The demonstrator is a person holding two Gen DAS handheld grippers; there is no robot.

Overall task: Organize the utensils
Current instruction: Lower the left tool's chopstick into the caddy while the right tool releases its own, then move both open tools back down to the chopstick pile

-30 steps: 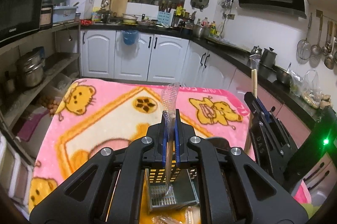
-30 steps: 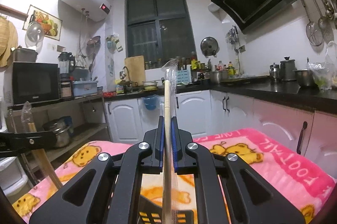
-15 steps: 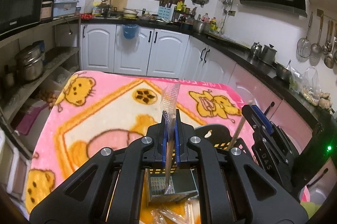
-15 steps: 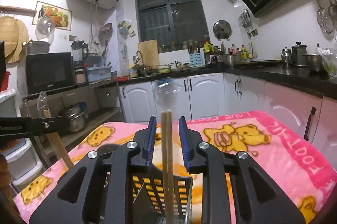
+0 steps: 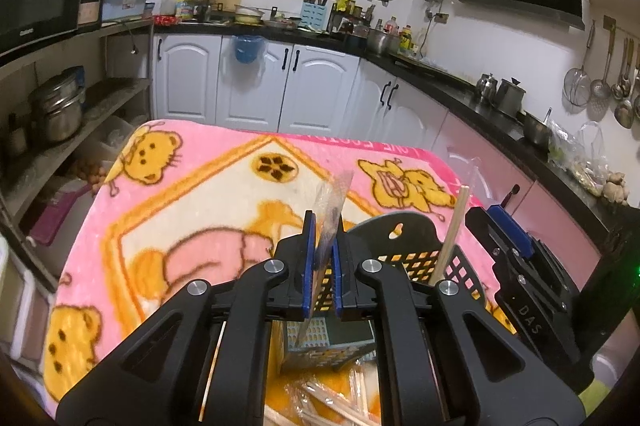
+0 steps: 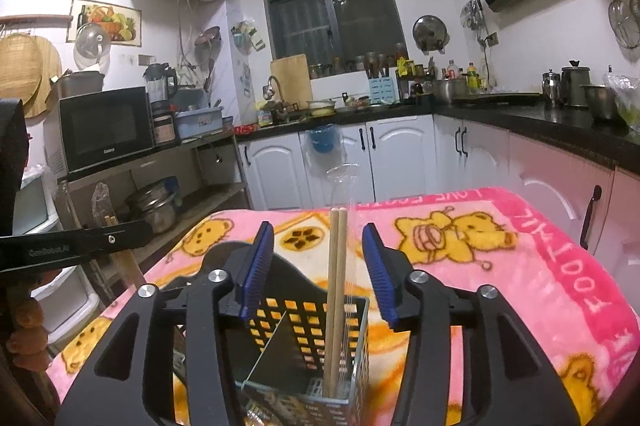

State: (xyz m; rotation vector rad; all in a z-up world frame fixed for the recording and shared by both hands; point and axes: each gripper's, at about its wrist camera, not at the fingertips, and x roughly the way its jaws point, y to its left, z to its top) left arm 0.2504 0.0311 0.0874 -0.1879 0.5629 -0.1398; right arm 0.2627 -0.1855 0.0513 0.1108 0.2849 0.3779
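Observation:
A black perforated utensil holder (image 6: 304, 342) stands on the pink blanket; it also shows in the left wrist view (image 5: 416, 262). A wrapped pair of wooden chopsticks (image 6: 336, 290) stands upright in its right compartment, free between my right gripper's (image 6: 320, 266) open fingers. The same pair leans in the holder in the left wrist view (image 5: 450, 238). My left gripper (image 5: 322, 266) is shut on another wrapped chopstick pair (image 5: 328, 226), held over the holder's left side. The right gripper body (image 5: 520, 286) sits at the holder's right.
The pink bear blanket (image 5: 192, 194) covers the table. More wrapped chopsticks (image 5: 332, 398) lie on it near the front edge under my left gripper. Shelves with pots (image 5: 56, 110) stand left; white cabinets (image 5: 256, 82) and a black counter run behind and right.
My right gripper opened and let go of its chopsticks, which dropped upright into the holder. My left gripper tipped down toward the holder, still holding its pair.

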